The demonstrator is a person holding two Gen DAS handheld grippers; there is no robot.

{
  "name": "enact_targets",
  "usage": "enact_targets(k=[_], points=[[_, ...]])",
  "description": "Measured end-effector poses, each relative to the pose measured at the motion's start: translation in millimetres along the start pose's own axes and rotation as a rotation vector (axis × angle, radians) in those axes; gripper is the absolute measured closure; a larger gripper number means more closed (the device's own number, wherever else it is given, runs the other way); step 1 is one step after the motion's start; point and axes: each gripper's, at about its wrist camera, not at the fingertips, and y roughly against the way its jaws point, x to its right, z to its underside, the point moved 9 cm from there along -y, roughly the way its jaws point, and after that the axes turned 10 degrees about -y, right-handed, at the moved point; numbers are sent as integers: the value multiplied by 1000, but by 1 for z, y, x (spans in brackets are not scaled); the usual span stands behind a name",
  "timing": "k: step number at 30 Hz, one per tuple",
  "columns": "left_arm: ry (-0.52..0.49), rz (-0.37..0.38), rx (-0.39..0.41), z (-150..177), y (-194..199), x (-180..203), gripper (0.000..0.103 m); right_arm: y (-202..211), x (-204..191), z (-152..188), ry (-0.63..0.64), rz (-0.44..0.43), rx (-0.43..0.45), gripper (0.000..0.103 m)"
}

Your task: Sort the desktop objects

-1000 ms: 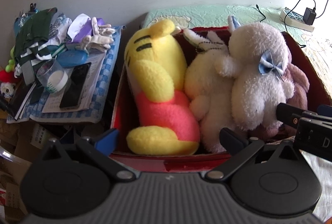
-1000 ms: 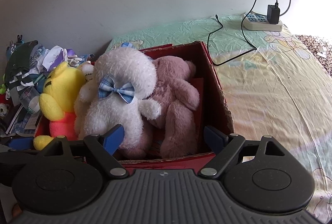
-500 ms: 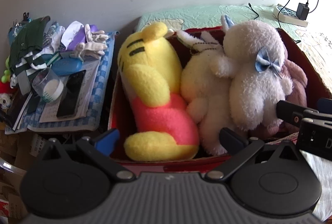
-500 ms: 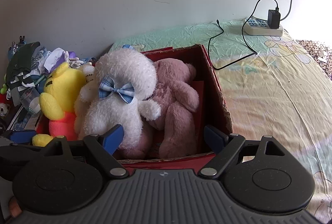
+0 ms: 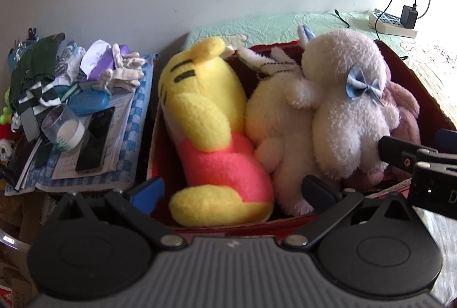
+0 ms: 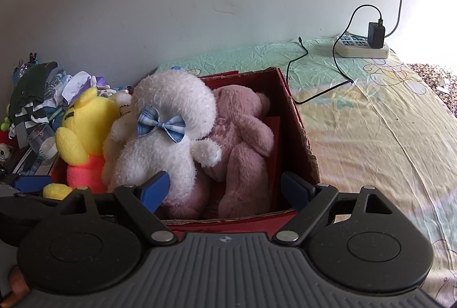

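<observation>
A red cardboard box (image 5: 411, 79) (image 6: 300, 136) holds several plush toys: a yellow bear in a red shirt (image 5: 205, 122) (image 6: 82, 122), a cream toy (image 5: 274, 119), a white toy with a blue bow (image 5: 348, 108) (image 6: 165, 131) and a pink bear (image 6: 242, 142). My left gripper (image 5: 232, 191) is open and empty at the box's near edge. My right gripper (image 6: 225, 188) is open and empty, also at the near edge. The right gripper's body shows at the right of the left wrist view (image 5: 422, 165).
Left of the box, a blue checked cloth (image 5: 128, 154) carries papers, a black phone (image 5: 95, 142), a clear cup (image 5: 61, 128), gloves (image 5: 122, 71) and clothes (image 5: 34, 74). A power strip with charger (image 6: 362, 46) and cable lies on the patterned bed sheet (image 6: 385, 136).
Both grippers have pulled back and risen a little from the box; the toys look smaller and lower in view. Nothing was grasped or moved.
</observation>
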Motion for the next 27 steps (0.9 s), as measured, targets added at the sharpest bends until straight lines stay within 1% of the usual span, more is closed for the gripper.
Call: enact_targets(k=[7,9,12,14,18,20,22,26,27], points=[[12,32,-3,0,-3,-2,1,0,0,0,-1,3,-2,15],[17,52,-19,-1,-6,-3,1,0,0,-1,-4,5,-10,15],[54,73,-45,0,-3,-4,0,1,-1,-2,-9,10,-30,15],[59,58,-42,1,3,-4,0,7,1,-3,-16,14,-25,15],[33,2,-12,2,20,2,0,19,1,-2,0,32,-12,15],[23,-12,-6,2,26,5,0,25,1,-2,-4,35,-4,15],[20,-7,-7,3,31,7,0,30,2,-1,-18,35,-5,15],[28,38,-29,10,39,14,0,35,8,3,-48,61,-14,15],[28,40,-31,12,41,16,0,36,10,5,-55,66,-18,15]])
